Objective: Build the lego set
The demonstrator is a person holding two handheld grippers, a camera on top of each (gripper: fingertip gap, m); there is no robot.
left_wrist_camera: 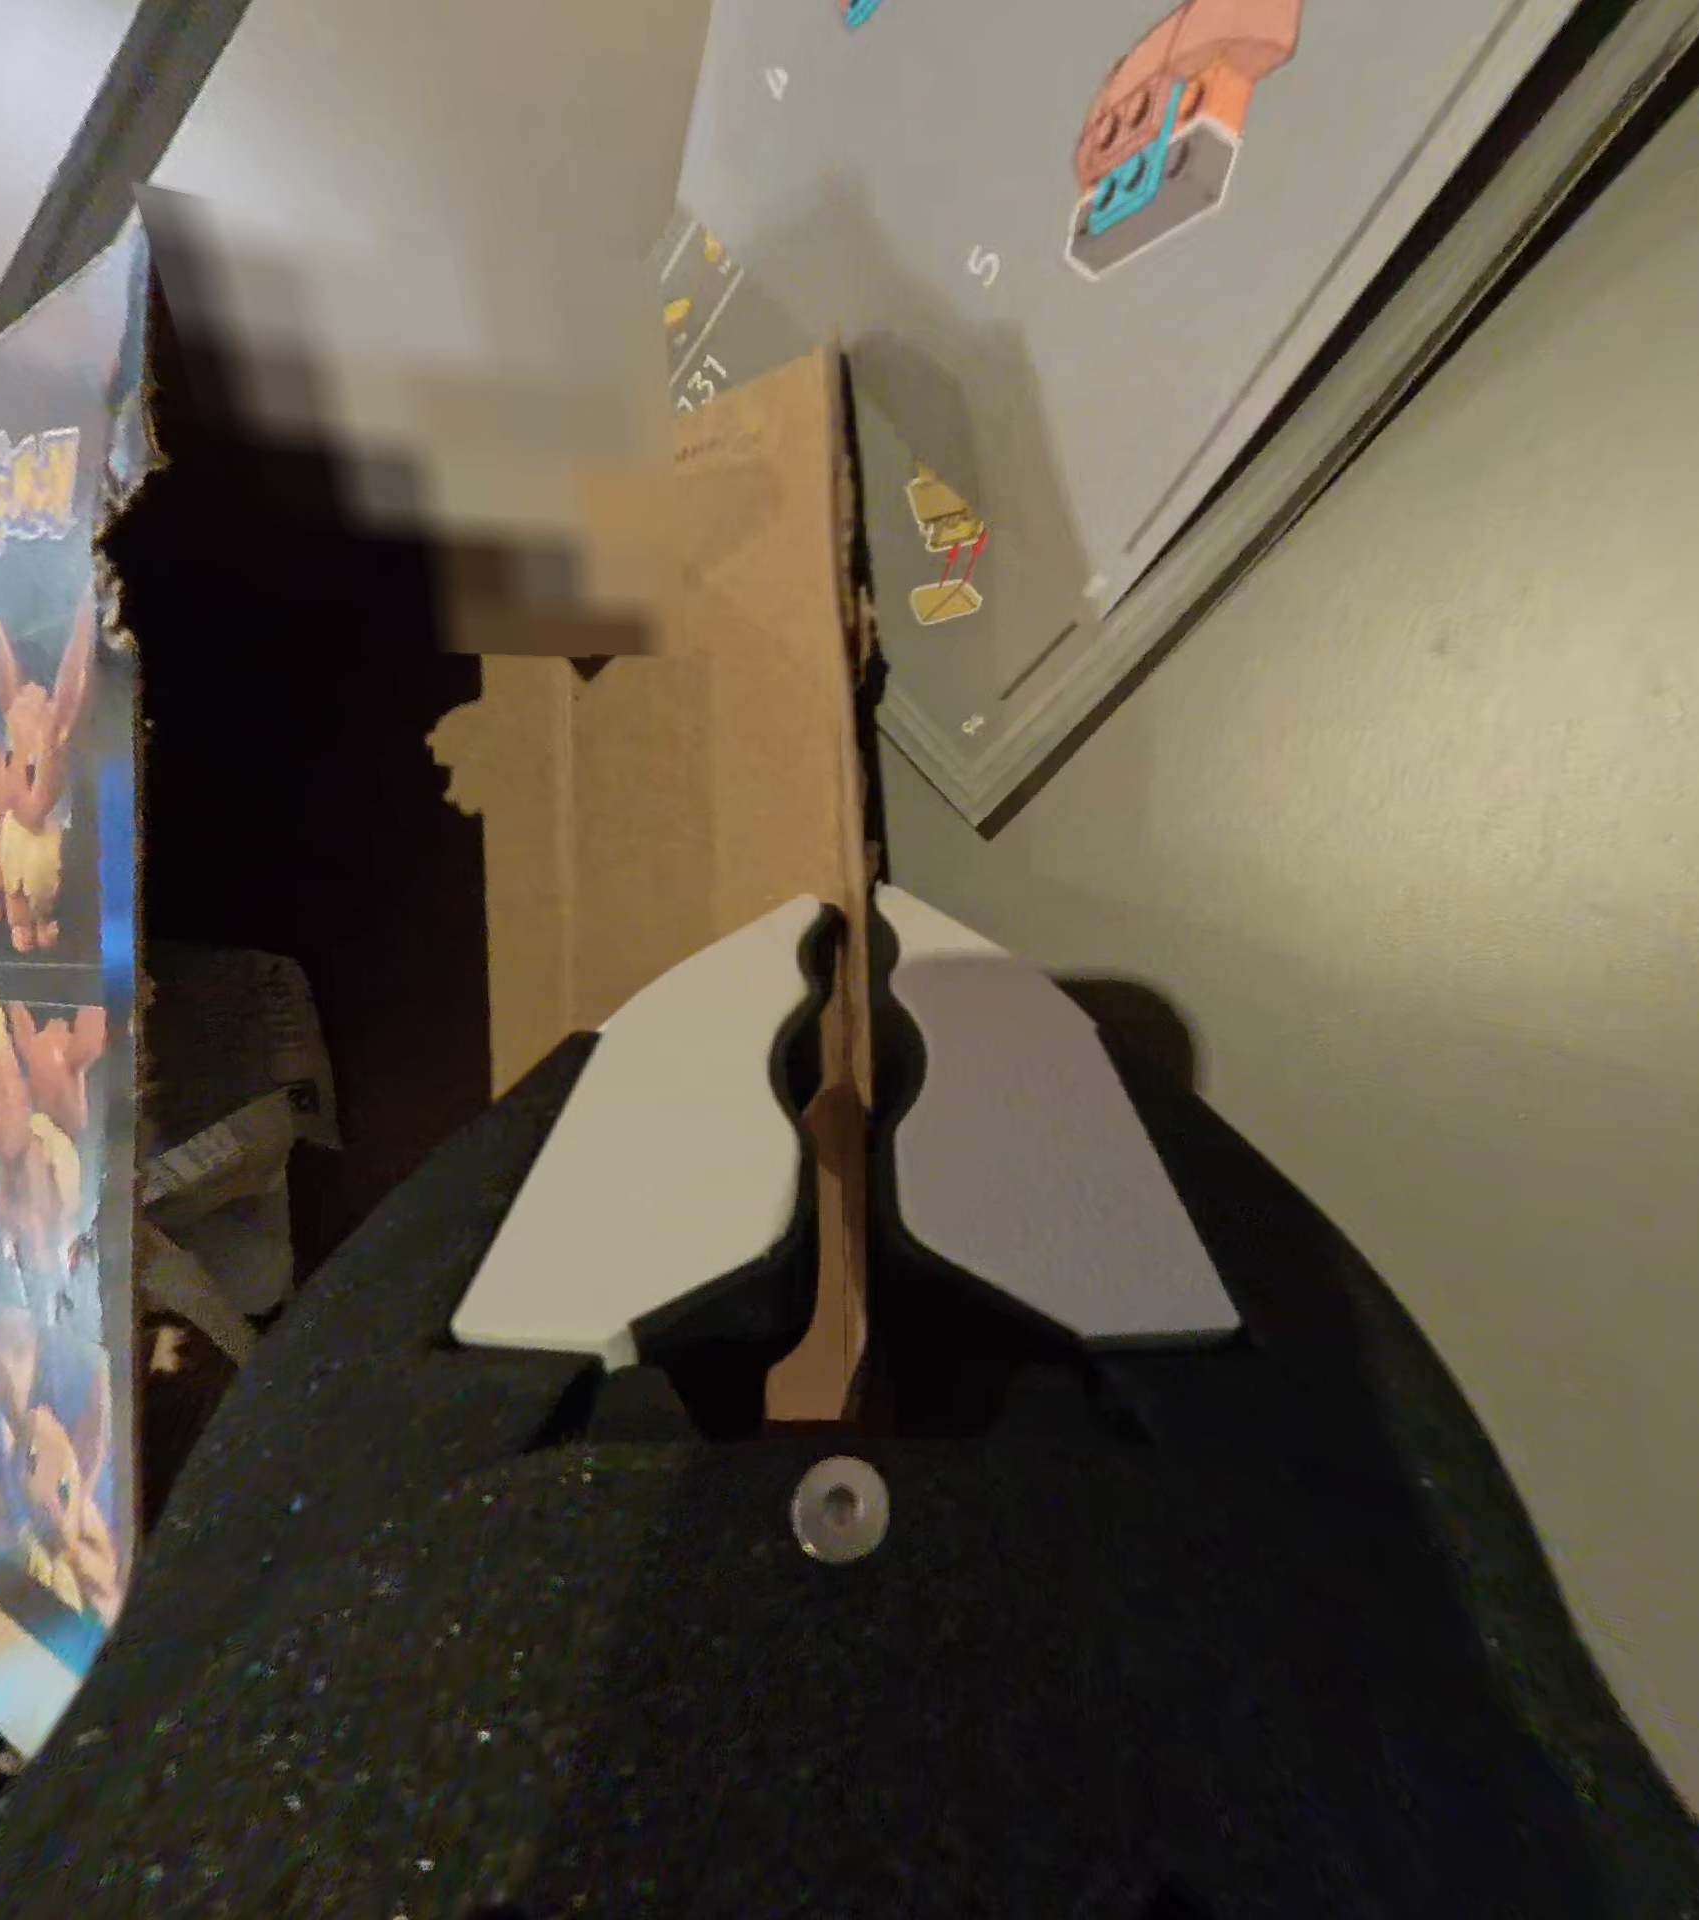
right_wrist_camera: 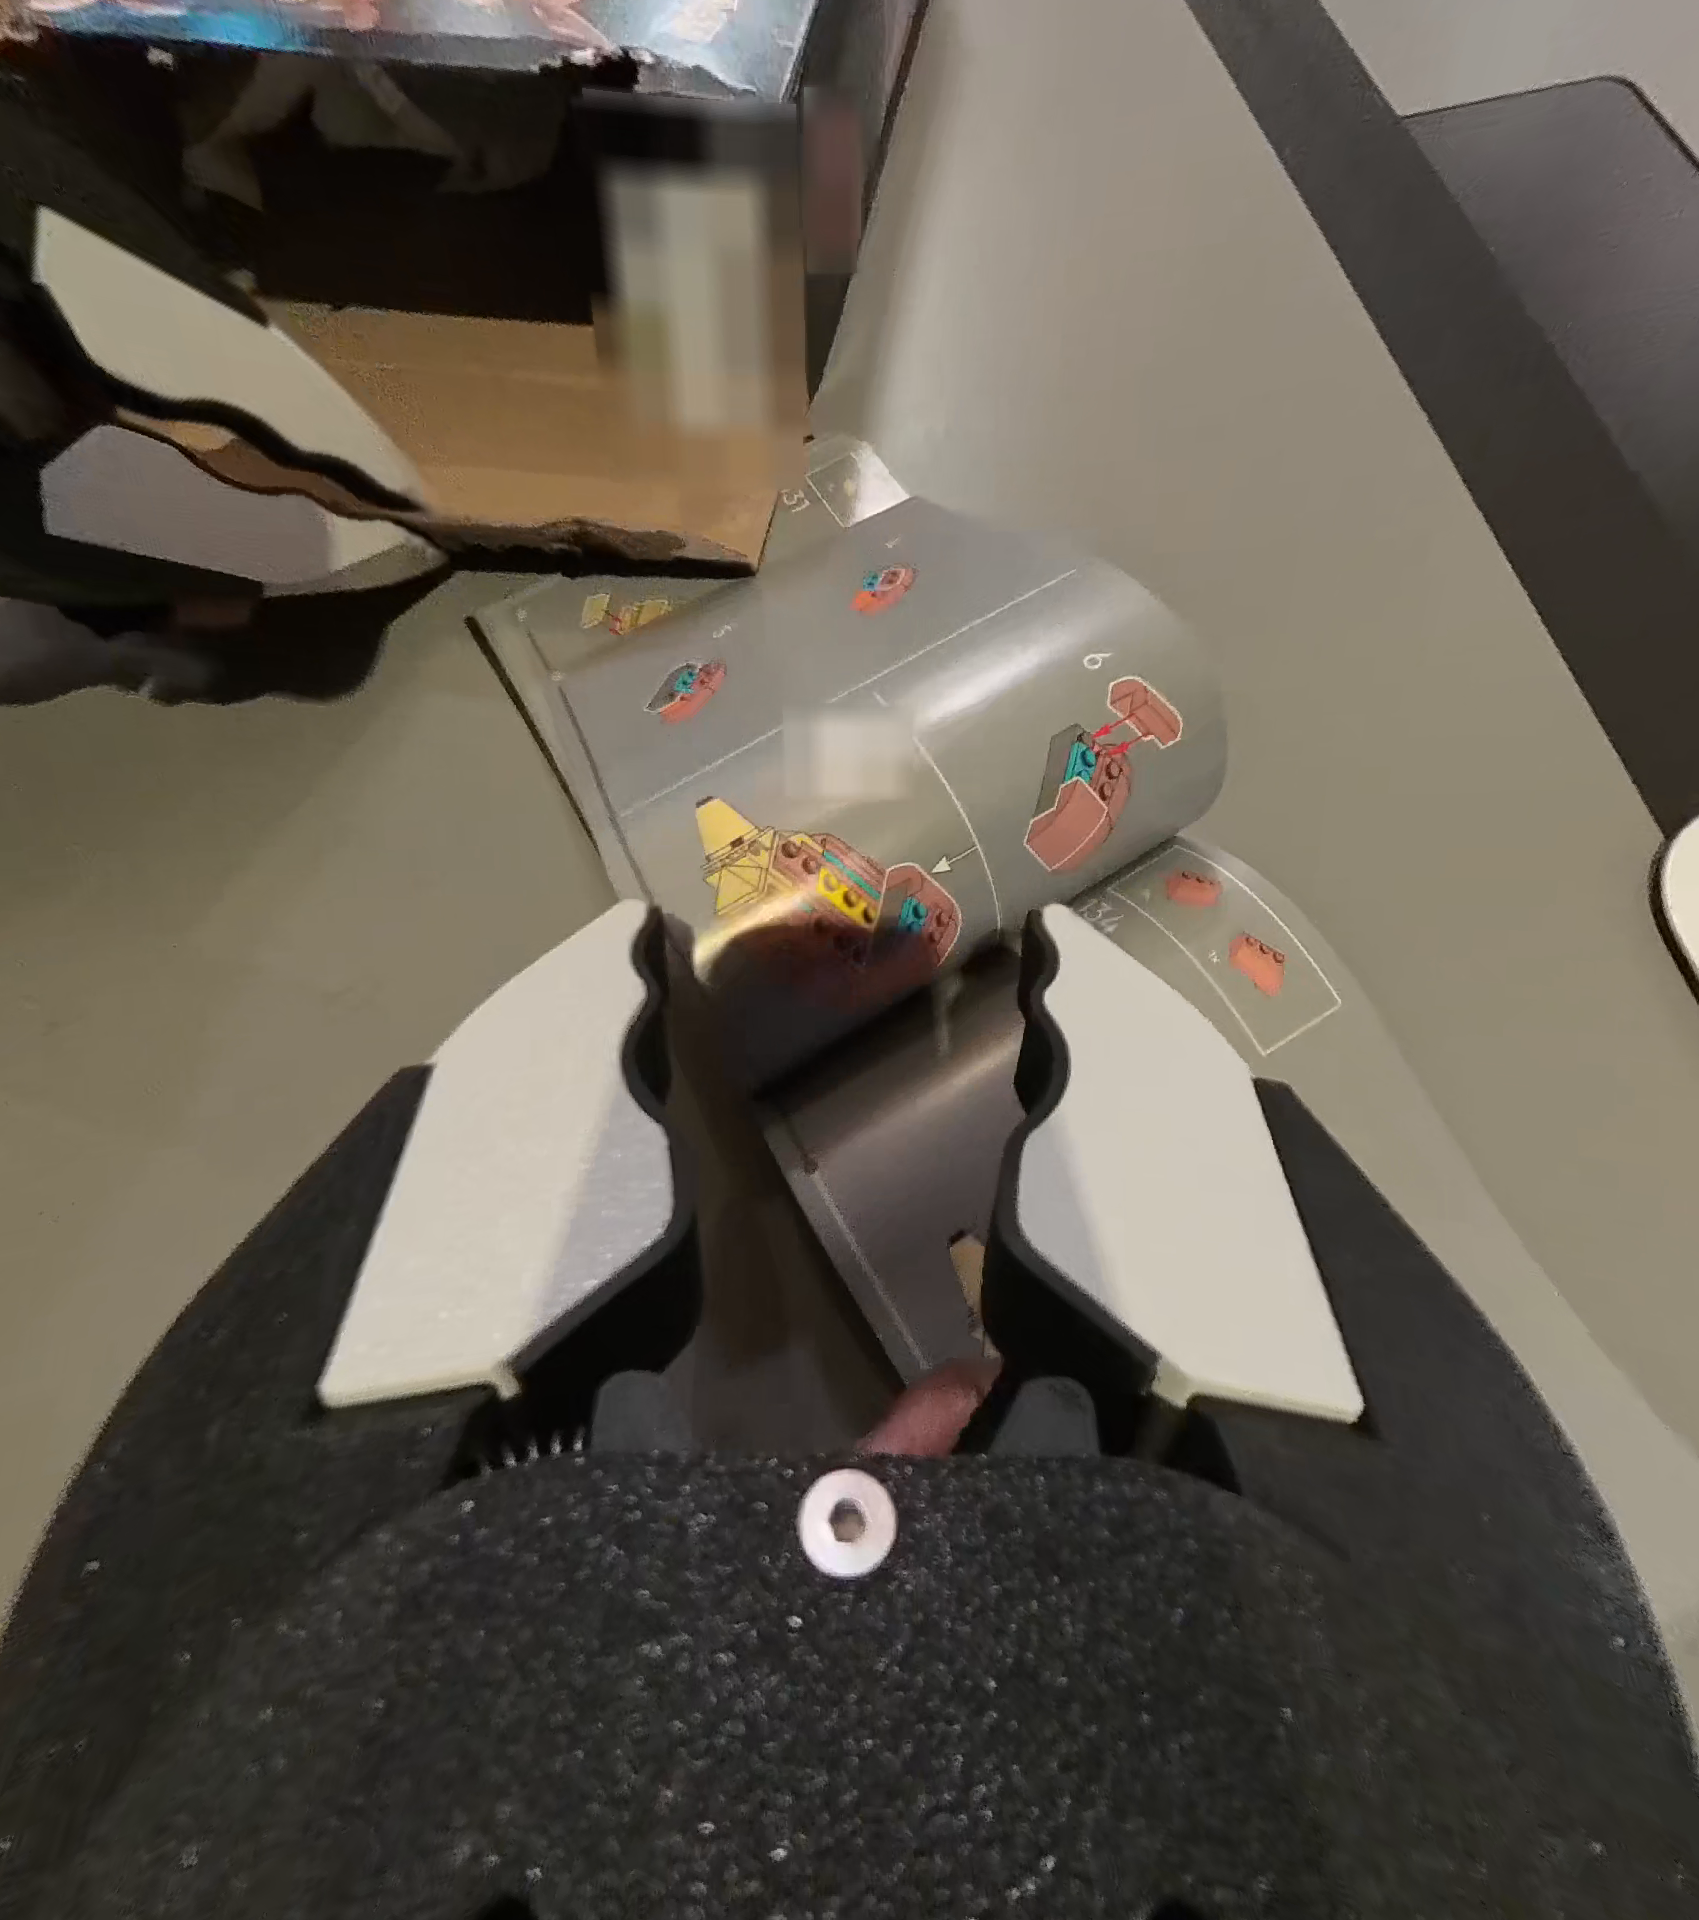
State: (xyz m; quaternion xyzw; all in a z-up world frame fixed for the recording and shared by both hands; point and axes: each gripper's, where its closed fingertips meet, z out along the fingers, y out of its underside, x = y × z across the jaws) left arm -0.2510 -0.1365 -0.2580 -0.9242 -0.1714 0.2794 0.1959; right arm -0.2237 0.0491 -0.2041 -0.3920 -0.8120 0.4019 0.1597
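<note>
Raw brown cardboard flap [left_wrist_camera: 720,727], matt with a torn fuzzy edge, sits pinched in the left claw [left_wrist_camera: 853,914]. Both claws show grainy black plastic bodies, smooth white finger pads [right_wrist_camera: 533,1143] and a shiny metal screw [right_wrist_camera: 845,1524]. Glossy paper booklet [right_wrist_camera: 928,727] curls, catching glare, on the smooth matt grey surface [right_wrist_camera: 201,883].

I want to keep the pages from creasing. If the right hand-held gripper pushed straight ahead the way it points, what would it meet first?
Probably the curled page of the instruction booklet. The right hand-held gripper is open, and that grey page already lies between its fingertips, so it would likely press into the curl at once. Exact depth is unclear.
</note>
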